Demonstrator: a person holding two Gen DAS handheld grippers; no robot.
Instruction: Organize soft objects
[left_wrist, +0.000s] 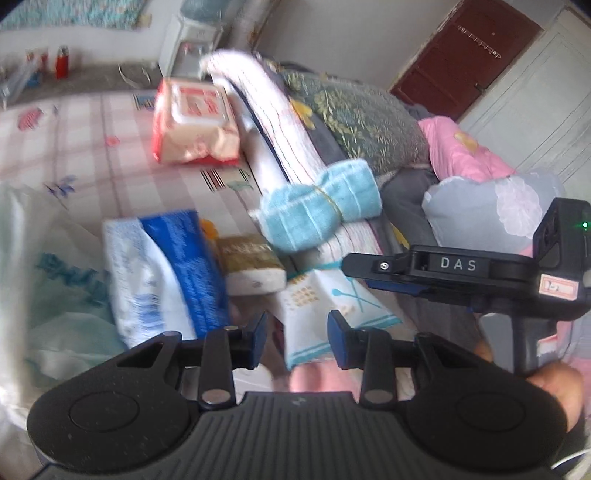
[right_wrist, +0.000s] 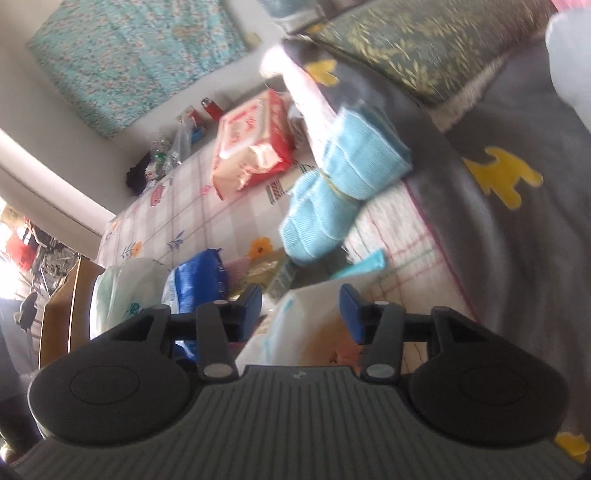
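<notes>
My left gripper (left_wrist: 297, 338) has its jaws standing apart and holds nothing; a white printed pack (left_wrist: 325, 314) lies just beyond the blue pads (left_wrist: 258, 338), not between them. My right gripper (right_wrist: 301, 312) is also parted and empty above the same white pack (right_wrist: 306, 325); in the left view I see its closed side profile (left_wrist: 436, 269), so from there I cannot tell the gap.

The things to organize lie on the checked bed sheet (left_wrist: 92, 147). The nearest soft one is the light blue towel (left_wrist: 319, 205), rolled and tied in the middle with a thin yellow band, so it looks like a bow. It rests on the edge of a folded white quilt (left_wrist: 277, 122). I judge it is light and squashy, and not slippery; the best place to take it is at the tied waist, where it is narrow and firm. The ends would only flatten.

I count one blue towel, one red wet-wipes pack (left_wrist: 194, 122), one blue and white tissue pack (left_wrist: 166, 273), one small gold and white pack (left_wrist: 251, 264), and one white printed pack. The packs are light, with smooth film that can slide, so I would grip them across the short side. At the left is one white plastic bag (left_wrist: 48, 280).
</notes>
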